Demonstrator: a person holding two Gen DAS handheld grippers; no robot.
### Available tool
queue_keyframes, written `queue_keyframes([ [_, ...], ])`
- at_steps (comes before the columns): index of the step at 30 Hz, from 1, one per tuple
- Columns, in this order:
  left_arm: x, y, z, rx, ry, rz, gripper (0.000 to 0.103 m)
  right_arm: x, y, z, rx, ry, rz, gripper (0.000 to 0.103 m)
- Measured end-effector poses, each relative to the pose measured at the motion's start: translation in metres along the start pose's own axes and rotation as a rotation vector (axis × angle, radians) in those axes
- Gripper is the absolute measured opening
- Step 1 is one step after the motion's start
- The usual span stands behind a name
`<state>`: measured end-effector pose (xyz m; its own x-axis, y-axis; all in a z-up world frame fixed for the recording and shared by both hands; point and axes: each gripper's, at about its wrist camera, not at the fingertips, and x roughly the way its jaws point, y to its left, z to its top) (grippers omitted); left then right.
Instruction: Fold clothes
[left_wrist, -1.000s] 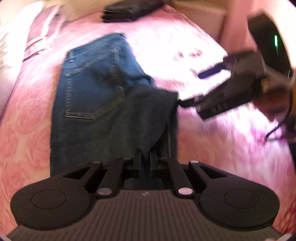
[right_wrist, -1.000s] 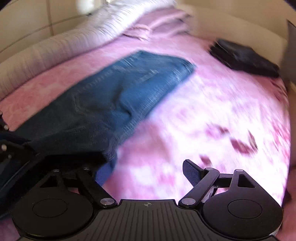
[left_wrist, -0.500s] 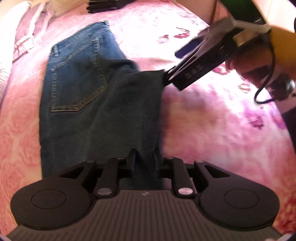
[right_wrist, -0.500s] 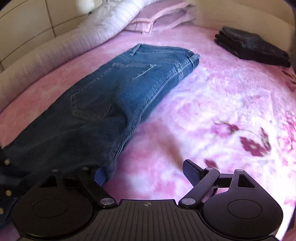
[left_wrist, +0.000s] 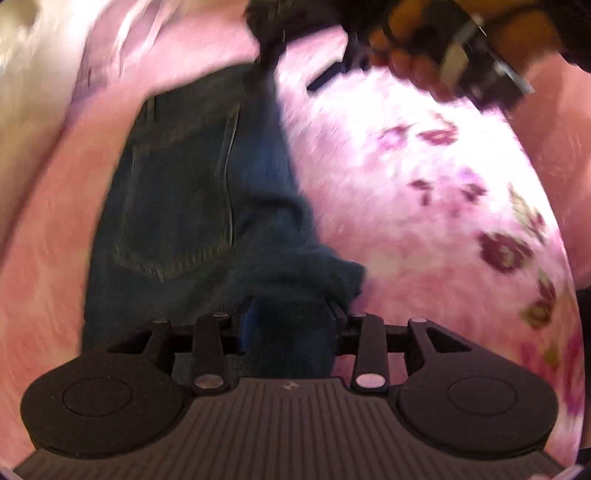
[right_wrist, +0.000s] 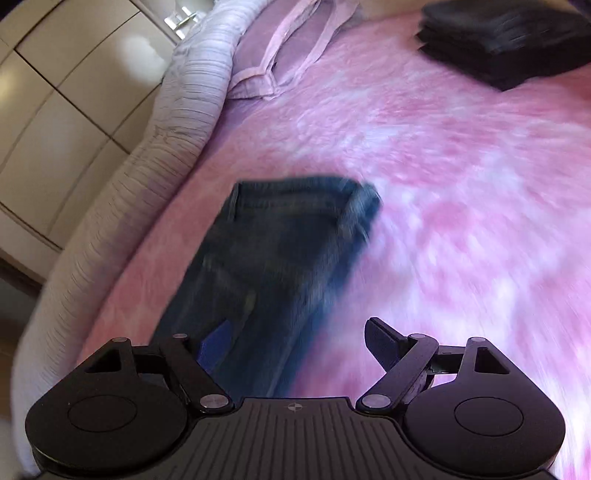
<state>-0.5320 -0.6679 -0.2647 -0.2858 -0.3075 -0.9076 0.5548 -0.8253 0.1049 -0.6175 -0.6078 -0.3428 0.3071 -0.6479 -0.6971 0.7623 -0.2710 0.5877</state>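
Blue jeans (left_wrist: 192, 192) lie on a pink blanket (left_wrist: 424, 206), back pocket up, folded lengthwise. My left gripper (left_wrist: 290, 317) has its fingers parted, with a bunched fold of the jeans lying between them. My right gripper (right_wrist: 295, 343) is open over the jeans (right_wrist: 280, 236), near the waistband end. The right gripper and the hand holding it (left_wrist: 417, 48) show blurred at the top of the left wrist view, above the far end of the jeans.
A stack of folded dark clothes (right_wrist: 506, 40) sits at the far right of the bed. A lilac garment (right_wrist: 288, 48) lies near the white quilted bed edge (right_wrist: 147, 155). Beige cabinet panels (right_wrist: 55, 92) stand at the left.
My left gripper's fingers have parted from the jeans' leg hem. My right gripper has moved up along the jeans toward the waistband. Both views are now motion-blurred.
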Motion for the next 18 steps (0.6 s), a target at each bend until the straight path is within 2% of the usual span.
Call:
queue_keyframes([
  [1, 0.006, 0.002, -0.001, -0.004, 0.024, -0.015, 0.033, 0.011, -0.010, 0.012, 0.021, 0.027, 0.013, 0.072],
  [2, 0.009, 0.004, -0.001, -0.002, 0.038, -0.025, 0.033, 0.022, -0.020, 0.025, 0.043, 0.053, 0.026, 0.038],
  [5, 0.013, 0.004, 0.002, 0.002, 0.066, -0.034, 0.033, 0.051, -0.044, 0.058, 0.091, 0.130, 0.065, 0.033],
  [9, 0.018, 0.001, 0.006, 0.019, 0.108, -0.039, 0.037, 0.066, -0.049, 0.083, 0.077, 0.218, 0.106, 0.032],
  [12, 0.016, -0.002, 0.005, 0.028, 0.144, -0.043, 0.039, 0.063, -0.056, 0.080, 0.013, 0.224, 0.136, 0.035],
  [16, 0.001, 0.000, -0.005, -0.083, 0.182, -0.003, 0.038, 0.032, -0.059, 0.073, -0.066, 0.205, 0.119, 0.052],
  [18, -0.012, 0.002, -0.019, -0.163, 0.206, 0.026, 0.038, 0.015, -0.055, 0.064, -0.092, 0.214, 0.094, 0.053],
])
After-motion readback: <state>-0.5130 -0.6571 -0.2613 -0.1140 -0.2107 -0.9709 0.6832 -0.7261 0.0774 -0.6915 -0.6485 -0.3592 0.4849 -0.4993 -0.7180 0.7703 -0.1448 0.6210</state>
